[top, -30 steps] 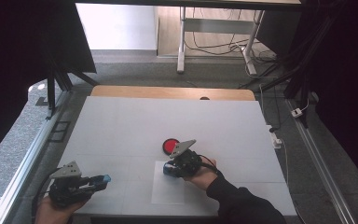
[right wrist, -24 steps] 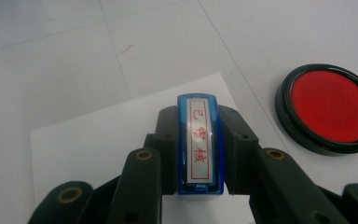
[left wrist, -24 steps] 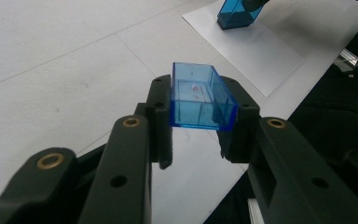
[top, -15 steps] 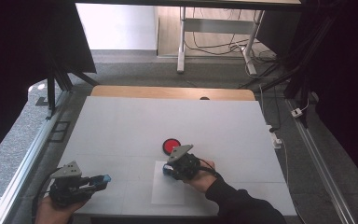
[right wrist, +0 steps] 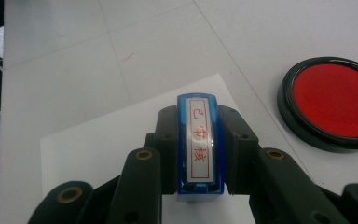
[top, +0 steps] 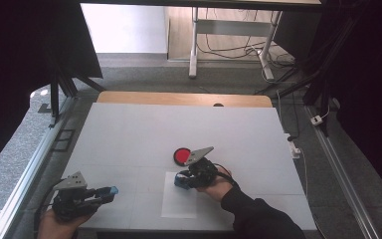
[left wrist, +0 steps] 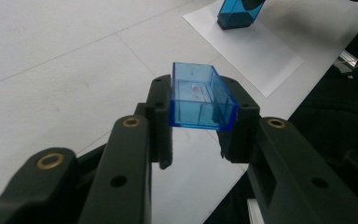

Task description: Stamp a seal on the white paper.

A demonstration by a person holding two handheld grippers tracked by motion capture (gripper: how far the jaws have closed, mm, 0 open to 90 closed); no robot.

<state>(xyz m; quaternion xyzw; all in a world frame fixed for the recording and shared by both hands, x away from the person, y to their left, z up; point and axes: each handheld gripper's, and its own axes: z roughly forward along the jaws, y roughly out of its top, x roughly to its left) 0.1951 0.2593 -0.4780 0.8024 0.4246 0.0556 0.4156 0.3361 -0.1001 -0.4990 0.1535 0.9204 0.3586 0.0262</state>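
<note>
Blue stamp (right wrist: pixel 199 142) sits tight between the clenched jaws of the right gripper (top: pixel 185 180), with red letters on its white top, standing on the white paper (top: pixel 179 209) near the table's (top: pixel 129 134) 6 o'clock edge. Just beside it, at 11 o'clock from the stamp, lies the round red ink pad (top: pixel 182 156). Far off at 8 o'clock, the left gripper (top: pixel 110 190) grasps the clear blue cap (left wrist: pixel 200 95) in its jaws.

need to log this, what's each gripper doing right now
left gripper: shut on the blue cap
right gripper: shut on the blue stamp
</note>
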